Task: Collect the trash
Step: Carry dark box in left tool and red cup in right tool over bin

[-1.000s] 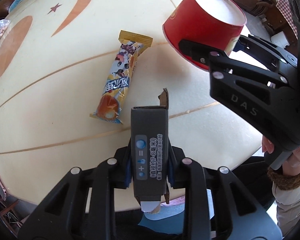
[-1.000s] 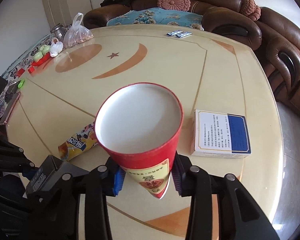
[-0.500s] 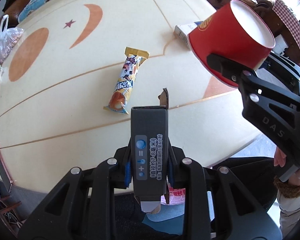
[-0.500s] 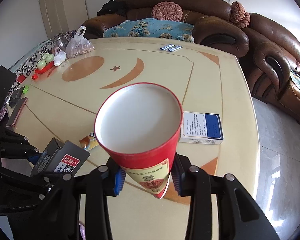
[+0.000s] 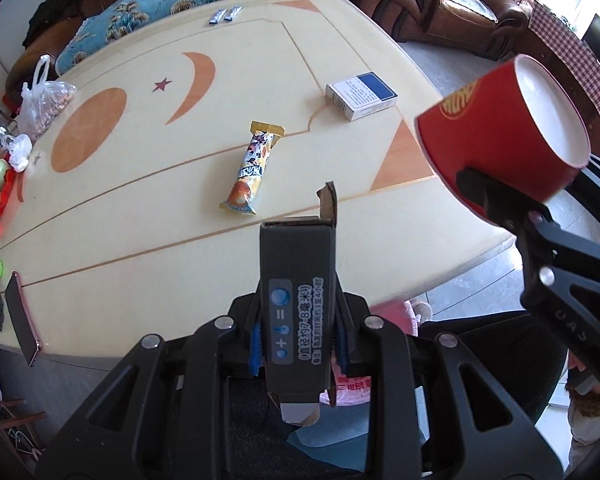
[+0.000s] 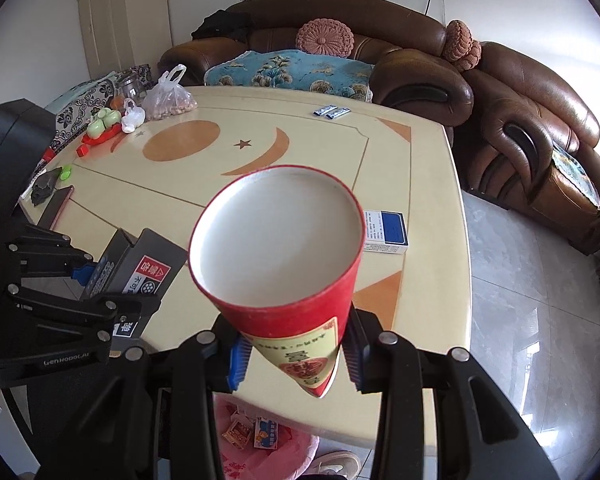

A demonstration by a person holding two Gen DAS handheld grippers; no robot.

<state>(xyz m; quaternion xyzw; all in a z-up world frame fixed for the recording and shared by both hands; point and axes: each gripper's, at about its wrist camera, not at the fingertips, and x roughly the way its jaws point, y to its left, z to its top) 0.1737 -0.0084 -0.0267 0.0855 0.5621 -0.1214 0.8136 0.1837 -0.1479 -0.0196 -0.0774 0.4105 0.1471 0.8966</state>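
My left gripper (image 5: 298, 340) is shut on a dark grey carton (image 5: 296, 300) with an open top flap, held above the table's near edge; the carton also shows in the right wrist view (image 6: 140, 268). My right gripper (image 6: 294, 354) is shut on an empty red paper cup (image 6: 280, 264), seen at the right in the left wrist view (image 5: 500, 148). A snack wrapper (image 5: 252, 172) and a white-and-blue box (image 5: 360, 96) lie on the cream table (image 5: 140, 208). A bin with a pink bag (image 6: 260, 440) holding small packets stands below the table edge.
Two small sachets (image 6: 332, 111) lie at the table's far edge. A bag of nuts (image 6: 168, 100), green and red items (image 6: 100, 130), a phone (image 5: 22, 316) and a dark object (image 6: 44, 190) sit along the left side. Brown sofas (image 6: 520, 112) stand behind.
Both grippers have pulled back and up from the table with their loads. The table looks farther away and the pink-bagged bin has come into view below.
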